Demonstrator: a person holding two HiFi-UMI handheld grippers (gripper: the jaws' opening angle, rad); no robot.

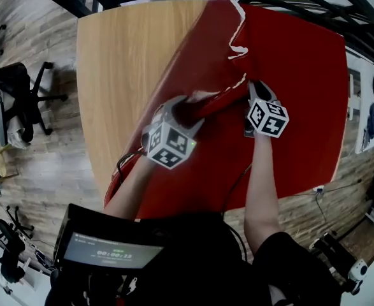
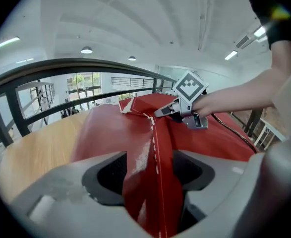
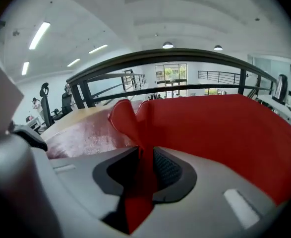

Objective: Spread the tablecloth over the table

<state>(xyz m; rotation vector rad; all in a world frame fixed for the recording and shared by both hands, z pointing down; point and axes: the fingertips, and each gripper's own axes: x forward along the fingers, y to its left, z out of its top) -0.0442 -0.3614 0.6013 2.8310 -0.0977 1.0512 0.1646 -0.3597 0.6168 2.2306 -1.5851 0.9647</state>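
Note:
The red tablecloth [image 1: 288,62] covers the right part of the round-cornered wooden table [image 1: 123,62]. Its left side is folded back, with a white-stitched hem showing. My left gripper [image 1: 181,107] sits at the near end of that fold. In the left gripper view, my left gripper [image 2: 152,167] stands open, and a ridge of tablecloth [image 2: 110,128] runs loosely between its jaws. My right gripper [image 1: 257,91] is farther along the same fold. In the right gripper view, my right gripper [image 3: 144,170] has its jaws closed on a pinched pleat of the tablecloth [image 3: 224,128]. The left gripper view also shows the right gripper [image 2: 170,110].
The left half of the table [image 2: 31,148] is bare wood. Black office chairs [image 1: 14,101] stand on the floor to the left. A dark railing [image 3: 175,56] runs beyond the far edge. A device with a screen [image 1: 110,247] hangs at my chest.

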